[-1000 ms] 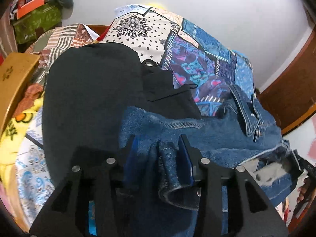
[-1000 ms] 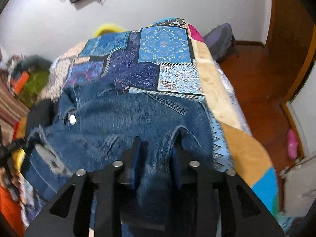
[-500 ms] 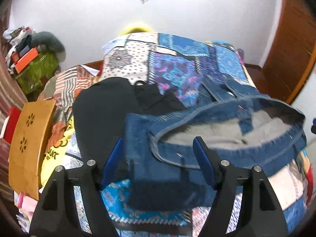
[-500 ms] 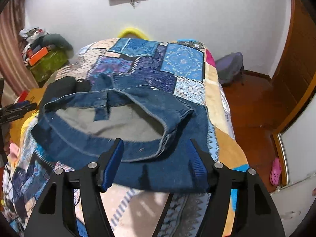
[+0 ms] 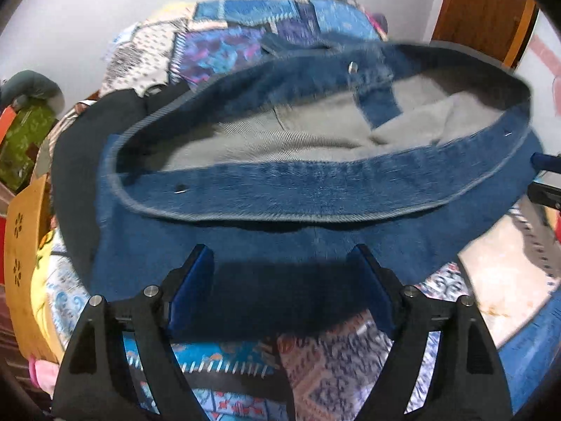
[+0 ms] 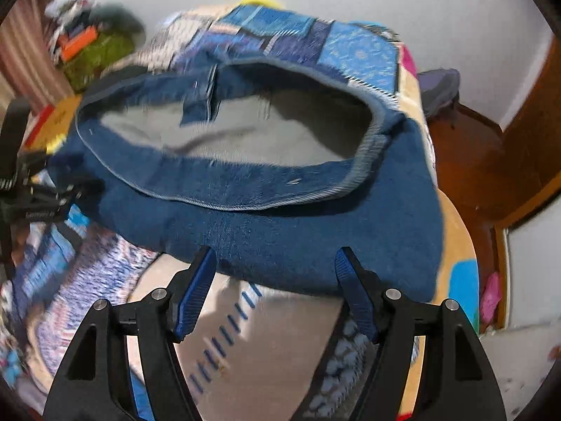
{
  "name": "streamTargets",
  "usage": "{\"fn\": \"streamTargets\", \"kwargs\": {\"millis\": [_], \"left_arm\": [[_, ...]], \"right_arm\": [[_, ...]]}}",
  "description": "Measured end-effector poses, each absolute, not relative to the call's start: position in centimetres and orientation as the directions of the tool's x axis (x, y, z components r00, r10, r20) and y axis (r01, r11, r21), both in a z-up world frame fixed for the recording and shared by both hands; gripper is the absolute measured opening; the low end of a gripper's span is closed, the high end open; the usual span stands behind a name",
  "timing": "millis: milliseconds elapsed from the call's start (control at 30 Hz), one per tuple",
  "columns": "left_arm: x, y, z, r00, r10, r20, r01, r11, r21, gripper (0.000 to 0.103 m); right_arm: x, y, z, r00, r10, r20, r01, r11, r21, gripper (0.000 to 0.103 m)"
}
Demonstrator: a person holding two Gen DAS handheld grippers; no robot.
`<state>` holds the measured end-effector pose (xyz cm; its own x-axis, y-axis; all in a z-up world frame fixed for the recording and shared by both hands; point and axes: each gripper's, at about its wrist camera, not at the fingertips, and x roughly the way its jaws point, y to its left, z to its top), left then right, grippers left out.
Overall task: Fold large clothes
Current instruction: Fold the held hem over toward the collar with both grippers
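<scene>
A blue denim garment (image 5: 280,196) lies folded on the patchwork bedspread, its waistband gaping open and showing the grey inside (image 5: 298,129). It also shows in the right wrist view (image 6: 280,217). My left gripper (image 5: 280,273) is open and empty just in front of the denim's near edge. My right gripper (image 6: 273,273) is open and empty at the near edge of the same garment, toward its right end. The left gripper's body (image 6: 31,207) shows at the left edge of the right wrist view.
A black garment (image 5: 77,161) lies on the bed left of the denim. A wooden stool (image 5: 24,245) stands at the bed's left side. Clutter and a green bag (image 6: 94,49) sit by the far wall. A wooden door (image 5: 491,7) and floor (image 6: 466,165) are to the right.
One second ago both grippers were shut on the denim. They have let go, opened wide and pulled back, and the garment now lies folded on the bed.
</scene>
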<state>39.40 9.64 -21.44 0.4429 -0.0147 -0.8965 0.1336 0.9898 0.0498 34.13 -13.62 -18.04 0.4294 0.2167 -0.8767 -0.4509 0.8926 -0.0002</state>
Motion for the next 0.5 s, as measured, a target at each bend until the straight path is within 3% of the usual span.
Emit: {"fn": "streamTargets", "kwargs": {"millis": [167,300,400,500], "left_arm": [[42.5,9.3,-22.6,0.480,0.016,-0.877,0.130,0.988,0.089,0.088],[45.5,9.8,-21.5,0.512,0.010,-0.859,0.137,0.986,0.093,0.088],[48.4,11.1,-20.8,0.528,-0.007,-0.849,0.110,0.992,0.060,0.088],[51.2,13.5,-19.6,0.552,0.017,-0.834,-0.017,1.000,0.010,0.088]], "right_arm": [[35.4,-11.5,-18.9,0.482,0.173,-0.859,-0.513,0.851,-0.117,0.073],[38.6,-11.4,-18.6,0.484,0.211,-0.849,-0.523,0.848,-0.087,0.073],[42.4,-12.1,-17.8,0.530,0.197,-0.825,-0.440,0.895,-0.069,0.071],[46.1,-13.9,-16.8,0.583,0.157,-0.797,-0.269,0.963,-0.006,0.071]]}}
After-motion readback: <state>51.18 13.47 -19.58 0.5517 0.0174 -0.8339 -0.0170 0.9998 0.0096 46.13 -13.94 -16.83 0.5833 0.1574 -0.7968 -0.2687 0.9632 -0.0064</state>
